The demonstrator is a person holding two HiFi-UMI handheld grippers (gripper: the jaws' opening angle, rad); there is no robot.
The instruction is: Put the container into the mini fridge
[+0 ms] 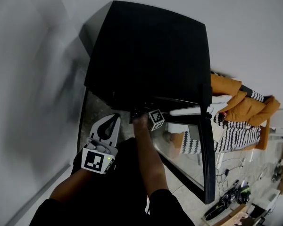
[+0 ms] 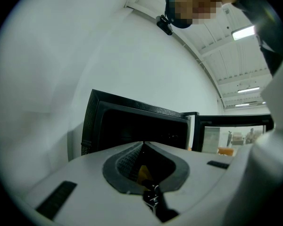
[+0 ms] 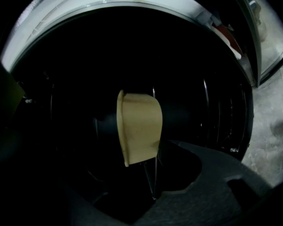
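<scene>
The black mini fridge (image 1: 151,51) stands on the pale floor (image 1: 259,166) close against a white wall (image 1: 33,79). Its glass-fronted door (image 1: 206,164) is swung wide open on the right side, as the head view shows it. Orange and black-and-white striped clothes (image 1: 240,105) lie heaped on the floor past the door's far edge, with cables and small gear near the floor's lower right corner.

The left gripper (image 1: 114,121) hangs level outside the fridge, off its front left corner. Its two white jaws are pressed together at the tips with nothing between them, and it points toward the dark opening.

The right gripper (image 1: 144,114) reaches in past the fridge's front edge, with only its marker cube (image 1: 155,119) and the forearm behind it showing from above. In the right gripper view its dark jaws stand partly spread, pinching the beige container (image 3: 139,126). The container is inside the fridge's black cavity, tipped on its side with its rim edge facing left. Thin wire rack bars (image 3: 221,121) glint along the cavity's right wall, apart from the container
</scene>
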